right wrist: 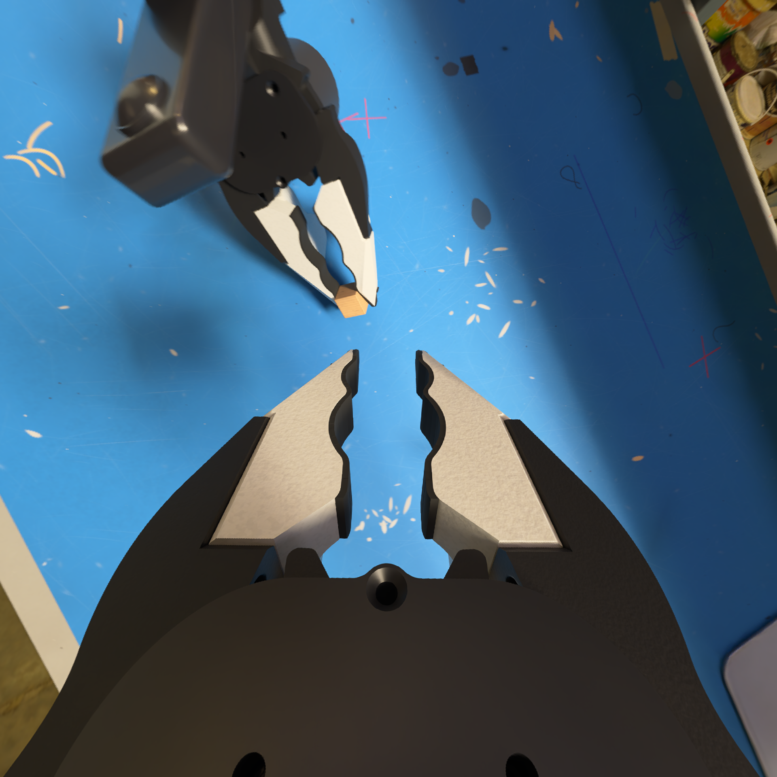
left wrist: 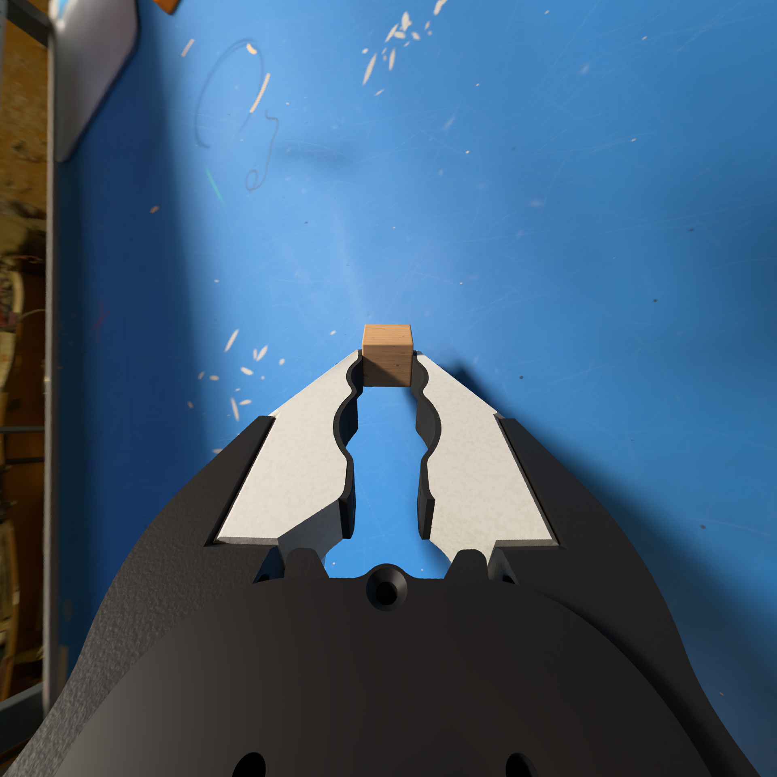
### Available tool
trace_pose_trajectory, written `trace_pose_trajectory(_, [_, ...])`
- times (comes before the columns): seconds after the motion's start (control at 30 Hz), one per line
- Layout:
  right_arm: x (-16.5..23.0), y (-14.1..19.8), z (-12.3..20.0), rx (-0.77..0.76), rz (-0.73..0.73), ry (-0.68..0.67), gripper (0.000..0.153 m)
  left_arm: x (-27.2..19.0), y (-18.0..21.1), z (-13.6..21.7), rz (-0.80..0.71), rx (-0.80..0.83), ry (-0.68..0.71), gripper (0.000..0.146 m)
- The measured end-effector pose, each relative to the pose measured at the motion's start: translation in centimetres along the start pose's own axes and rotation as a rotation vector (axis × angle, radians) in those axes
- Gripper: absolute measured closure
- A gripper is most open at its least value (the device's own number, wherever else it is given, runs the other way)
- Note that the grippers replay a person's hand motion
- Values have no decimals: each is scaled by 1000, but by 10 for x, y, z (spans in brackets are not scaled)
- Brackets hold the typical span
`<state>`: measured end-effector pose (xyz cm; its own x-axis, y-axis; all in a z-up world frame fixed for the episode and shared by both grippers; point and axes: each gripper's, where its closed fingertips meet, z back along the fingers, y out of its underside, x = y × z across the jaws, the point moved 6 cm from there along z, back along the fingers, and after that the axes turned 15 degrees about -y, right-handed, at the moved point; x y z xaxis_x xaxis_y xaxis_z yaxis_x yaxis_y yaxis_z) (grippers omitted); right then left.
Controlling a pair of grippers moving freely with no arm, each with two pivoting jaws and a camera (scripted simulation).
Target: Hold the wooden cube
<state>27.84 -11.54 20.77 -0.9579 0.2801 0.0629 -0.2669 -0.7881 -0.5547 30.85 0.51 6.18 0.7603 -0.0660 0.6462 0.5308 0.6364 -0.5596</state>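
The wooden cube is small and light brown. My left gripper is shut on it, with the cube clamped between the two fingertips above the blue table. In the right wrist view the left gripper reaches in from the upper left with the cube at its tips. My right gripper is open and holds nothing. It hovers over the blue table, a short way in front of the cube and apart from it.
A grey tray-like object lies at the table's far left corner, and a grey one shows at the lower right of the right wrist view. The table's grey edge runs along the left. Pale flecks and scratches mark the blue surface.
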Motion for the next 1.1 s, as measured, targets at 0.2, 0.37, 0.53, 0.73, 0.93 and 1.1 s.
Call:
trace_pose_trajectory(0.2, [-37,-2,-32,68,5,-122,121,4,-6,0,-169,18,-174,125])
trace_pose_trajectory(0.37, [-48,11,-72,57,-6,-364,119,11,-15,2,-241,10,-294,125])
trace_pose_trajectory(0.53, [-50,18,-87,2,11,-409,122,12,-22,-1,-298,1,-347,125])
trace_pose_trajectory(0.73, [-56,28,-84,-50,7,-386,137,9,-29,-6,-349,-13,-382,125])
trace_pose_trajectory(0.93, [-58,35,-80,-71,-17,-444,135,8,-36,-8,-405,-53,-426,125])
trace_pose_trajectory(1.1, [-64,36,-78,-101,-95,-446,134,12,-36,-9,-394,-43,-457,125])
